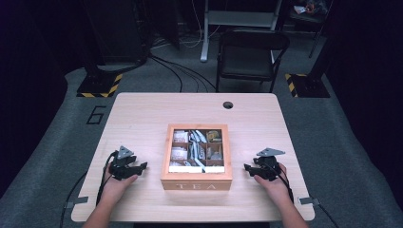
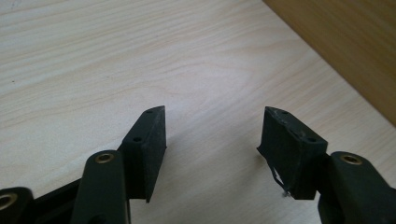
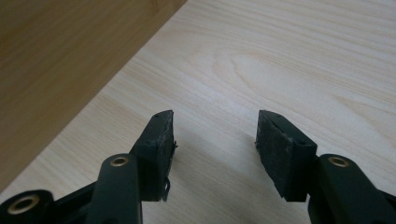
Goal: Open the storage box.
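Tea box (image 1: 196, 179) centred between left hand-held gripper (image 1: 141, 166) and right hand-held gripper (image 1: 247, 167); both equally near, jaws parted, empty, tips pointing inward at box sides.

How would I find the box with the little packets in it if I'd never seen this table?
Look at the light wooden table with a black chair behind it. In its middle, between the left gripper and right gripper, sits a square wooden tea box. It alone has TEA written on its front and compartments full of packets.

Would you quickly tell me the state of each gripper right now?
Left gripper: open, holding nothing, beside the tea box.
Right gripper: open, holding nothing.
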`<action>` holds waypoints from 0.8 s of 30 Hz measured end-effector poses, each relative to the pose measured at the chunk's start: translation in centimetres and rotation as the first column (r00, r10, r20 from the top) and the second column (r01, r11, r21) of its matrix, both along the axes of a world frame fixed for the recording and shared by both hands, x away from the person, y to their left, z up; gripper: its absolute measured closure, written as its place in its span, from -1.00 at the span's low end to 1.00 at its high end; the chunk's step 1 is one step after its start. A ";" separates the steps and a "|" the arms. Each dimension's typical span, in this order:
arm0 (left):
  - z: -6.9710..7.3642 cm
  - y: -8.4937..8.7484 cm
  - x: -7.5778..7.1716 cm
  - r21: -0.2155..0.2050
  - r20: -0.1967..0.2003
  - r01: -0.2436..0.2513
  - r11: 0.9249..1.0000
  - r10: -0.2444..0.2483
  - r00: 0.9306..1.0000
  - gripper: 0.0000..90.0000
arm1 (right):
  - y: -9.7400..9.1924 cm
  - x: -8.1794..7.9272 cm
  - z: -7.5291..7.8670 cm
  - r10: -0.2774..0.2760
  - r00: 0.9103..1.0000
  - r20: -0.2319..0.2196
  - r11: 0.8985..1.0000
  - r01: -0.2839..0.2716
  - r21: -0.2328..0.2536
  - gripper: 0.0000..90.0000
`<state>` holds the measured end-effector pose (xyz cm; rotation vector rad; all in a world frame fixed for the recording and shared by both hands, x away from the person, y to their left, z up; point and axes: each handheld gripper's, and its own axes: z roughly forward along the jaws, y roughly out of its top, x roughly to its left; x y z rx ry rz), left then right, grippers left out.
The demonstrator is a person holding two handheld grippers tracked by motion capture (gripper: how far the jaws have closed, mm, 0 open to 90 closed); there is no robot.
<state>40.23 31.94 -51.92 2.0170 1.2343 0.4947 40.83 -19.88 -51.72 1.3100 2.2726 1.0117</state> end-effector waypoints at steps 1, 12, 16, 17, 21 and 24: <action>0.2 0.1 0.0 -0.007 -0.007 0.008 1.000 -0.008 1.000 -0.05 | 0.1 -0.2 0.3 0.007 1.000 0.006 1.000 -0.007 0.008 0.08; 2.8 -0.8 -0.9 -0.092 0.020 0.051 0.994 -0.049 0.999 -0.05 | 1.0 -1.1 2.9 0.074 0.997 0.036 0.996 -0.076 0.048 0.05; 4.0 -1.3 -0.9 -0.106 0.031 0.077 0.991 -0.075 0.997 -0.05 | 1.2 -1.5 4.2 0.098 0.994 0.053 0.995 -0.099 0.010 0.04; 4.3 -1.4 -1.0 -0.111 0.040 0.080 0.991 -0.076 0.996 -0.05 | 1.2 -1.5 4.6 0.102 0.993 0.056 0.995 -0.103 0.011 0.03; 5.3 -1.2 -1.0 -0.147 0.045 0.081 0.986 -0.075 0.996 -0.12 | 1.1 -1.8 5.8 0.105 0.992 0.069 0.993 -0.108 0.040 -0.07; 6.1 -1.2 -1.1 -0.162 0.053 0.080 0.983 -0.072 0.996 -0.16 | 1.1 -2.1 6.3 0.110 0.991 0.070 0.991 -0.115 0.073 -0.14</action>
